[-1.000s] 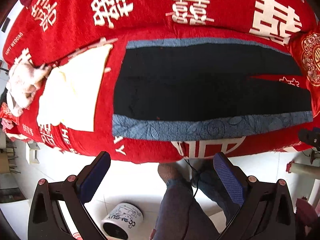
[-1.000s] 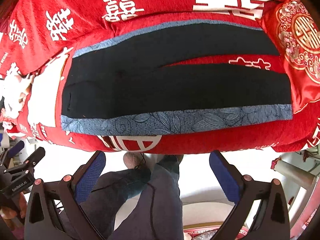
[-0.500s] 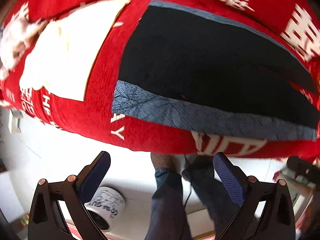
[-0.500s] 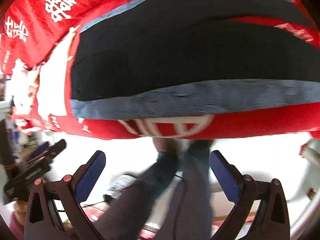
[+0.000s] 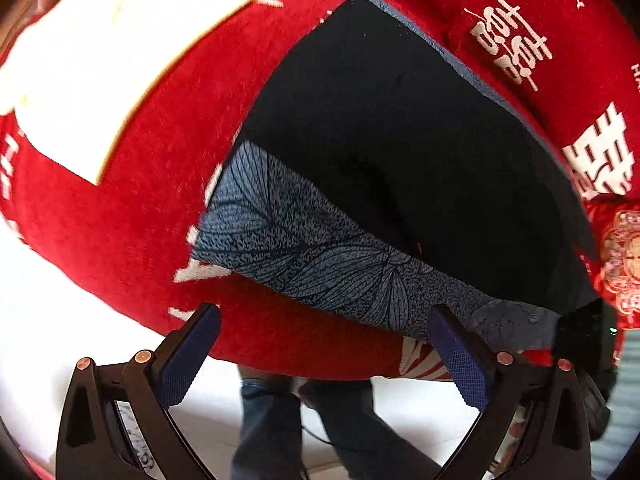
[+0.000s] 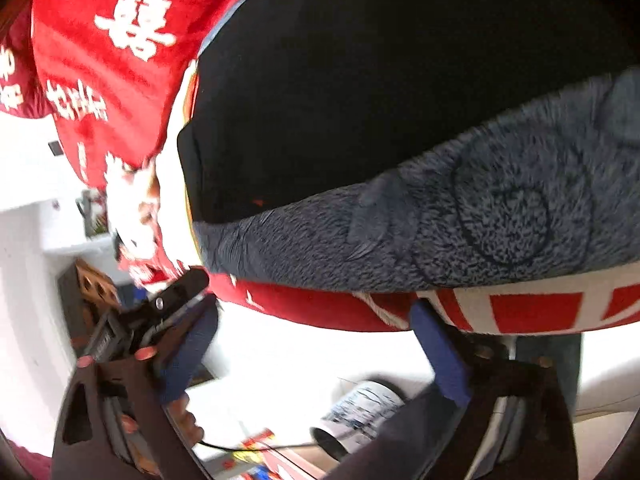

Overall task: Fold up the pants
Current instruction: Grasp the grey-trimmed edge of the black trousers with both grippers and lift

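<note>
Pants (image 5: 400, 152) lie just beyond both jaws' tips.

We note the pants (image 5: 400, 152) lying flat on the bedspread (image 5: 132, 208), a cloth (image 5: 100, 60) to their left; both grippers hover just before the bed's edge.

Both cameras have closed in on the black pants with blue-grey patterned side stripes (image 5: 384, 168). The left gripper (image 5: 324, 344) and right gripper (image 6: 316, 340) now sit near the bed-edge stripe.
</note>
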Demonstrator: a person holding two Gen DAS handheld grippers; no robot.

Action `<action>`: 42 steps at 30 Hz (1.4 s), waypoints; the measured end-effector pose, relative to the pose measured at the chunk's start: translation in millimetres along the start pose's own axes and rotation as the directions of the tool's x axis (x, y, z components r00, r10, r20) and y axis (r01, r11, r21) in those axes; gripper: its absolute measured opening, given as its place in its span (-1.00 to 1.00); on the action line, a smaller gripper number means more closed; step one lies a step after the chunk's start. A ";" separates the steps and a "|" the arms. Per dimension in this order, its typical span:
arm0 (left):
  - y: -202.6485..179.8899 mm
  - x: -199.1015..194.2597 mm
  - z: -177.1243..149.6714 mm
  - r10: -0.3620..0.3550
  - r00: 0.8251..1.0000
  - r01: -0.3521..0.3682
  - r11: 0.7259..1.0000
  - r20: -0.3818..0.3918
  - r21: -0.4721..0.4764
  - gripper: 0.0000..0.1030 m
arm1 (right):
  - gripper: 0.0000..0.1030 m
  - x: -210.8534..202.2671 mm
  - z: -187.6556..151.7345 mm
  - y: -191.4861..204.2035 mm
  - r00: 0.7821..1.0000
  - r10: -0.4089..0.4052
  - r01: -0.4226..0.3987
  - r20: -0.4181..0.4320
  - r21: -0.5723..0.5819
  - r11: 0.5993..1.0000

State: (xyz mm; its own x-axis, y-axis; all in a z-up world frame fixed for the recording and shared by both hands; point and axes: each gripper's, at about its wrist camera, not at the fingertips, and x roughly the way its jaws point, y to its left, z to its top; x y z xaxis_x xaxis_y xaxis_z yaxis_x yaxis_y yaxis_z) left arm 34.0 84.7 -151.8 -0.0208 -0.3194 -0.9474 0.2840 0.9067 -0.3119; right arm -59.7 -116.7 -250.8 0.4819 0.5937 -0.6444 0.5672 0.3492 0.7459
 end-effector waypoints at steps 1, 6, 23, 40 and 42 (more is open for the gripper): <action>2.2 2.1 0.0 -0.012 1.000 0.012 1.000 0.000 0.001 1.00 | 0.51 1.5 0.3 -3.9 1.000 0.027 -0.028 0.015 0.017 0.999; 8.7 7.6 1.0 -0.081 0.997 0.080 0.996 -0.013 -0.024 1.00 | 0.20 13.7 8.8 -14.5 0.986 0.143 -0.153 0.082 0.124 0.980; -9.0 24.2 36.9 -0.299 0.954 0.293 0.937 -0.001 -0.190 0.17 | -0.48 -31.9 5.1 19.1 0.973 0.229 -0.229 0.024 -0.019 0.973; -26.1 33.1 34.6 -0.221 0.971 0.218 0.975 -0.087 -0.037 0.18 | -0.11 -114.7 -11.6 -131.3 0.861 0.264 -0.402 0.435 0.261 0.878; -26.0 33.1 33.3 -0.212 0.974 0.211 0.977 -0.084 -0.021 0.16 | -0.69 -115.8 -15.3 -135.3 0.849 0.272 -0.429 0.452 0.292 0.855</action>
State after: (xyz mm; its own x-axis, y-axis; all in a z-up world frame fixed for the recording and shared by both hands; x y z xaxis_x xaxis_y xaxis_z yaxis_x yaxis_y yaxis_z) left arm 57.8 41.4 -172.7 -0.1612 -0.4795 -0.8626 0.2532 0.8246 -0.5058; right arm -202.5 -221.6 -274.5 0.8656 0.2714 -0.4207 0.4730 -0.1677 0.8650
